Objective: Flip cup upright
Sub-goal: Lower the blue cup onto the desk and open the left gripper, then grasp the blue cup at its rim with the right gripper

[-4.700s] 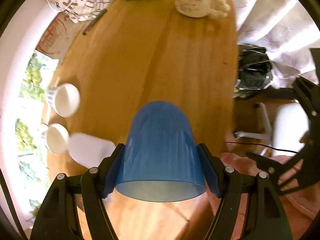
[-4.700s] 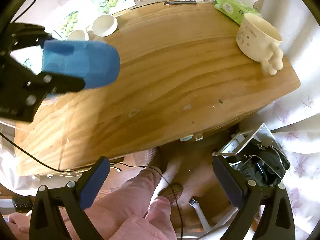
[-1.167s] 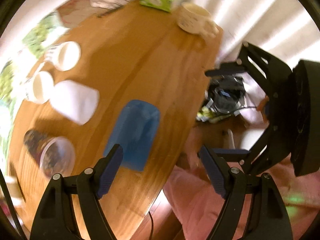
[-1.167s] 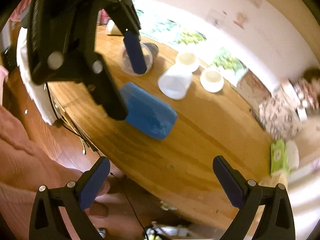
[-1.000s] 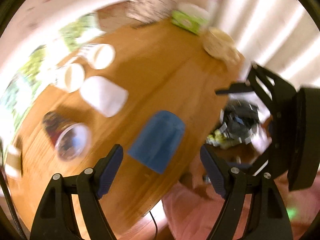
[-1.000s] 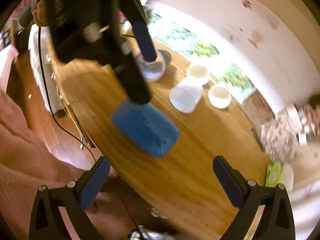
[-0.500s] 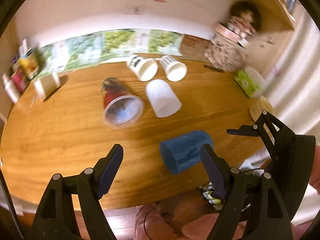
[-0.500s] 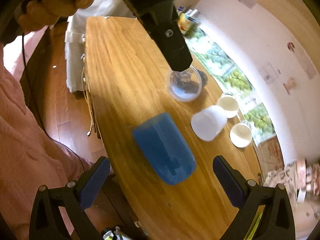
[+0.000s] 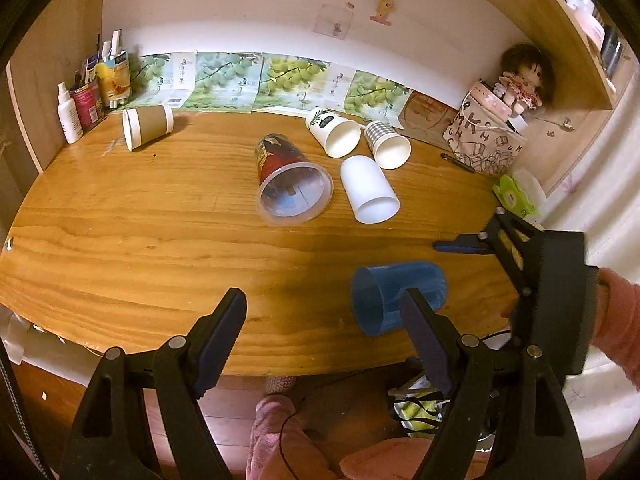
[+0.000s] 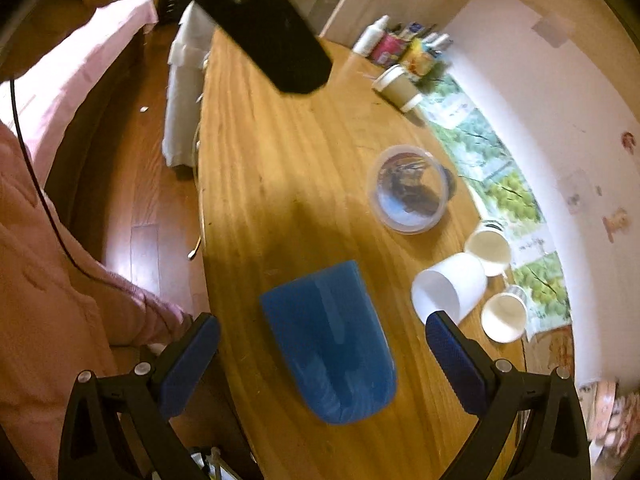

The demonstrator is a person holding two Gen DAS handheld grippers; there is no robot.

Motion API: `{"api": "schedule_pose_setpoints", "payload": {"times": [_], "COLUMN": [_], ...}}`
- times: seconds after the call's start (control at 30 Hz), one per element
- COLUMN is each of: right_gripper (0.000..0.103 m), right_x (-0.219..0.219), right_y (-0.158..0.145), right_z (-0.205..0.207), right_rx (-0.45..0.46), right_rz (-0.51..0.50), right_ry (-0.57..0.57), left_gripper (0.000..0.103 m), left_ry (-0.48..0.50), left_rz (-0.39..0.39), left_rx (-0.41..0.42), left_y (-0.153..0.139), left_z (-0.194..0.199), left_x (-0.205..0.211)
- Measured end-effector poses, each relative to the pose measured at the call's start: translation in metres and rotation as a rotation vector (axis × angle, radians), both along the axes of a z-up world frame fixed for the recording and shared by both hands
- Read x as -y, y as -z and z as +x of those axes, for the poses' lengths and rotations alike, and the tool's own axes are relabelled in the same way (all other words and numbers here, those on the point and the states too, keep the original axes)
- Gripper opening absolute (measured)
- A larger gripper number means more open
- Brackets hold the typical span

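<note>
A blue plastic cup (image 9: 396, 294) lies on its side on the wooden table (image 9: 160, 248), near the front edge, mouth to the left. It also shows in the right wrist view (image 10: 332, 344), between the open fingers of my right gripper (image 10: 322, 344), closed end toward the camera. My left gripper (image 9: 324, 320) is open and empty, held over the front edge, its right finger in front of the cup. The right gripper also shows in the left wrist view (image 9: 532, 264), right of the cup.
Several other cups lie on their sides: a clear one with a red label (image 9: 290, 182), a white one (image 9: 368, 190), two paper ones (image 9: 356, 138) and a brown one (image 9: 146, 124). Bottles (image 9: 80, 100) stand at the back left. A bag with a doll (image 9: 492, 136) stands at the back right.
The left gripper let go of the blue cup, which now lies on the table. The left gripper swung back and left. The right gripper came in behind the cup.
</note>
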State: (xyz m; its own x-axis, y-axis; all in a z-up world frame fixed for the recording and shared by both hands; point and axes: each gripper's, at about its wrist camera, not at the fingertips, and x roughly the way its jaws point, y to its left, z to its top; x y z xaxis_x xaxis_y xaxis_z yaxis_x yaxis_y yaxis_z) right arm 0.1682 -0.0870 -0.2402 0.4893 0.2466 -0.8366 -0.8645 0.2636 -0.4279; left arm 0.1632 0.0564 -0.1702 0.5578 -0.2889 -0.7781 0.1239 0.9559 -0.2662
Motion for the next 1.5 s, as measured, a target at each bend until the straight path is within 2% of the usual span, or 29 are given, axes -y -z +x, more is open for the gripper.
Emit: {"api": "schedule_pose_setpoints", "payload": {"times": [0.2, 0.3, 0.5, 0.67, 0.8, 0.9, 0.97, 1.07, 1.23, 1.5], "right_gripper": [0.102, 0.095, 0.093, 0.086, 0.086, 0.086, 0.082, 0.078, 0.077, 0.076], "right_x": [-0.005, -0.008, -0.013, -0.015, -0.018, -0.022, -0.023, -0.022, -0.022, -0.026], "right_y": [0.015, 0.027, 0.033, 0.036, 0.038, 0.042, 0.044, 0.043, 0.041, 0.032], "right_z": [0.009, 0.02, 0.041, 0.052, 0.059, 0.06, 0.061, 0.064, 0.065, 0.07], "right_rx": [-0.057, -0.109, -0.128, -0.129, -0.142, -0.132, -0.117, -0.115, -0.126, -0.141], "right_rz": [-0.033, -0.067, -0.069, -0.071, -0.07, -0.089, -0.094, -0.082, -0.061, 0.044], "right_ry": [-0.05, -0.055, -0.04, -0.035, -0.027, -0.031, -0.028, -0.007, 0.003, 0.073], "left_gripper": [0.082, 0.082, 0.082, 0.082, 0.082, 0.082, 0.082, 0.082, 0.082, 0.082], "left_ry": [-0.012, -0.02, -0.034, -0.043, -0.036, -0.034, -0.033, -0.023, -0.005, 0.008], "left_rz": [-0.014, -0.028, -0.026, -0.031, -0.019, -0.023, -0.027, -0.033, -0.029, -0.025], "left_rx": [-0.016, -0.036, -0.055, -0.06, -0.074, -0.073, -0.07, -0.063, -0.063, -0.061], "left_y": [0.008, 0.013, 0.019, 0.019, 0.02, 0.018, 0.017, 0.014, 0.011, 0.007], "left_z": [-0.006, -0.006, -0.003, 0.003, 0.01, 0.015, 0.018, 0.022, 0.028, 0.031], "left_x": [-0.003, -0.005, -0.008, -0.013, -0.015, -0.018, -0.019, -0.02, -0.017, -0.019]}}
